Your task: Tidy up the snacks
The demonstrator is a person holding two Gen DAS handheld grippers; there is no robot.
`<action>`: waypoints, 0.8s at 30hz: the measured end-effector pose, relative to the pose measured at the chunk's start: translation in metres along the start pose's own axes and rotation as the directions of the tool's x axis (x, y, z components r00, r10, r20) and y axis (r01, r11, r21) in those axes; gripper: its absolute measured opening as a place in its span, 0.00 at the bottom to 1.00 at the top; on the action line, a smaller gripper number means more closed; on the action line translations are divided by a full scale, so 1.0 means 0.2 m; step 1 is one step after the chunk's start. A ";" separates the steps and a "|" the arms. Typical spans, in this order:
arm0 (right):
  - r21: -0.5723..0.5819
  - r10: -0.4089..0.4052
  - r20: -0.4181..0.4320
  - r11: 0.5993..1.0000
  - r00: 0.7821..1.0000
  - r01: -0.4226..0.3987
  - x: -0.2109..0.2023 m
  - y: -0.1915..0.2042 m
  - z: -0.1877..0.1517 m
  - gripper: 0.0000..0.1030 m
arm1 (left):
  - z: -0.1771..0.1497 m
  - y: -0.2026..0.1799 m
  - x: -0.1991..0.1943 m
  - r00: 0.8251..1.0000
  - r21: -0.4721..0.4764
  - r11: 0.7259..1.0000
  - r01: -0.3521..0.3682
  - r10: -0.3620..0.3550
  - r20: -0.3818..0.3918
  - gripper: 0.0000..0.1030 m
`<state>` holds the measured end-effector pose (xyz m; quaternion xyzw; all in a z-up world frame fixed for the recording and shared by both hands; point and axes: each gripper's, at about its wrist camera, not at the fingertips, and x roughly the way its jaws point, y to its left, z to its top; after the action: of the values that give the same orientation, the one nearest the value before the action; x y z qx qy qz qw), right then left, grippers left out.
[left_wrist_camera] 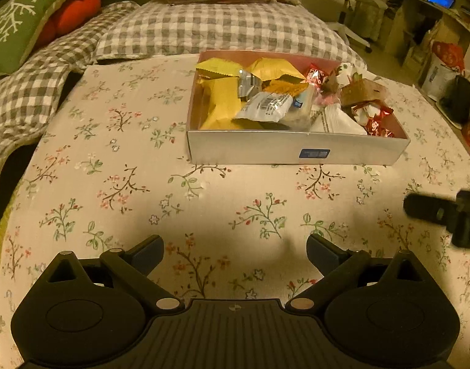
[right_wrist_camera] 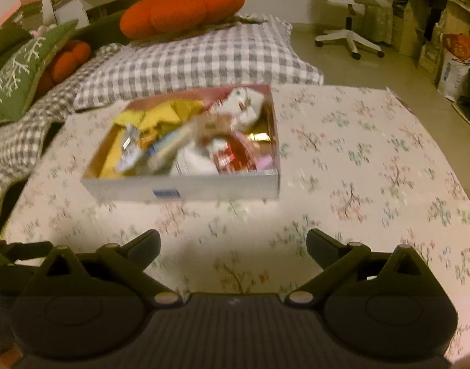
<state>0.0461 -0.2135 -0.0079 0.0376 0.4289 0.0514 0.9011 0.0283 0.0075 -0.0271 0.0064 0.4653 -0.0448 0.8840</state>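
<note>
left gripper [left_wrist_camera: 235, 247]: jaws spread wide with nothing between them, only flowered cloth showing in the gap; it hangs over the near part of the table, well short of the box
right gripper [right_wrist_camera: 233, 243]: likewise spread wide and empty, pointed down toward the cloth in front of the box; in the left wrist view one of its black fingers pokes in at the right edge
box [left_wrist_camera: 296, 150]: a shallow silvery cardboard tray with a small blue label on its near wall, sitting flat on the table beyond both grippers and touched by neither
snacks [left_wrist_camera: 265, 104]: all the packets I can see lie inside the box, heaped loosely and overlapping rather than lined up
yellow packets [left_wrist_camera: 222, 101]: several, bunched at the left end of the box
silver wrapper [left_wrist_camera: 264, 107]: lies across the middle, barcode side up
red wrappers [left_wrist_camera: 373, 120]: gathered at the right end, next to a white pouch and a brown carton
table [left_wrist_camera: 112, 153]: covered in a pale floral cloth; no loose packet shows on it in either view
sharpness: the right wrist view is blurred, so small items there cannot be checked
done so far: judging by the bare cloth, the gathering step looks complete, with every visible snack in the box
left to do: at most tidying the jumble inside, if sorting by kind is wanted; the task sentence does not say
stage: probably at or close to the end
</note>
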 end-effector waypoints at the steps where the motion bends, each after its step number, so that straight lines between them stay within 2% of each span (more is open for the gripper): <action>1: -0.003 0.001 0.002 1.000 1.000 -0.001 0.01 -0.01 -0.02 0.99 | -0.01 -0.01 0.00 1.000 -0.003 1.000 -0.006 0.006 0.006 0.97; 5: -0.012 -0.006 -0.044 1.000 0.999 0.006 0.04 -0.03 -0.06 0.98 | -0.03 -0.03 -0.01 0.999 0.007 1.000 -0.026 0.026 0.020 0.97; 9: -0.003 -0.031 -0.007 1.000 1.000 0.031 0.04 -0.05 -0.05 0.99 | -0.01 -0.04 0.02 0.999 0.014 0.998 -0.053 0.053 0.010 0.97; 15: -0.001 -0.074 -0.016 0.997 0.997 0.074 0.08 -0.07 -0.06 0.99 | 0.02 -0.06 0.04 0.999 -0.006 0.999 -0.037 0.037 0.016 0.97; 19: 0.017 -0.072 -0.010 0.997 0.997 0.072 0.09 -0.07 -0.04 1.00 | 0.02 -0.08 0.05 0.999 0.004 0.999 -0.039 0.039 0.012 0.97; 24: 0.063 -0.035 -0.053 0.997 0.998 0.038 0.12 -0.08 -0.04 1.00 | 0.01 -0.08 0.08 0.999 0.028 0.999 -0.041 0.042 -0.026 0.97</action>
<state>0.0565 -0.2264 -0.0333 0.0573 0.4541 0.0222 0.8888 0.0367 -0.0101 -0.0379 0.0286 0.4762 -0.0328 0.8782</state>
